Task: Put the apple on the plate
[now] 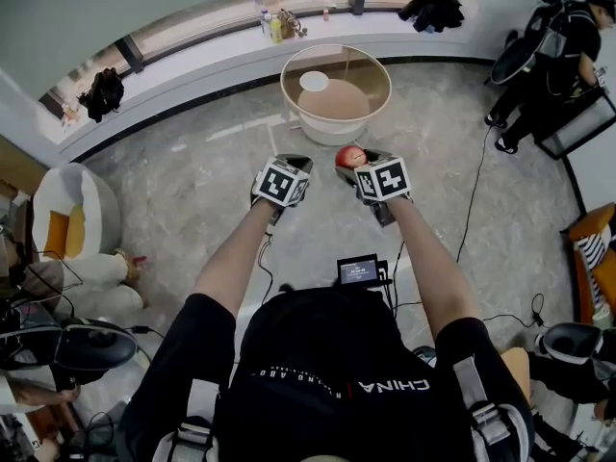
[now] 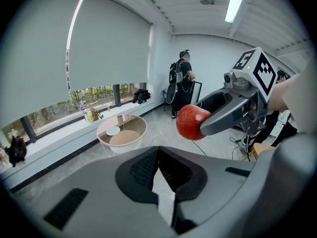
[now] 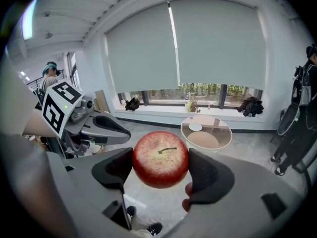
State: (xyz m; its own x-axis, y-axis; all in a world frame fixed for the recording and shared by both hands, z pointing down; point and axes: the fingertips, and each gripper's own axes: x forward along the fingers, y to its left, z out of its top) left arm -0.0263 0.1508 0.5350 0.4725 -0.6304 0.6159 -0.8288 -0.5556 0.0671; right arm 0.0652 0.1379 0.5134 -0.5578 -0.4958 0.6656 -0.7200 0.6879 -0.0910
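Observation:
A red apple (image 1: 348, 155) (image 3: 160, 158) hangs in the air with my right gripper (image 1: 354, 165) (image 3: 159, 166) shut on it, a black pad pressed to each side and the stem facing the camera. In the left gripper view the apple (image 2: 192, 121) shows at the tip of the right gripper (image 2: 223, 115). My left gripper (image 1: 282, 183) (image 2: 157, 175) is beside it on the left, shut on nothing. A small white plate (image 1: 314, 81) (image 2: 113, 131) (image 3: 195, 127) lies on a round glass table (image 1: 289, 99) (image 2: 140, 123) (image 3: 225, 134) some way ahead of both grippers.
A window ledge (image 1: 192, 65) behind the table carries bottles (image 1: 276, 25) and dark bags (image 1: 102, 92). People with gear (image 1: 558, 56) stand at the far right. A white armchair (image 1: 72, 215) is at the left. Cables (image 1: 476, 191) run over the marble floor.

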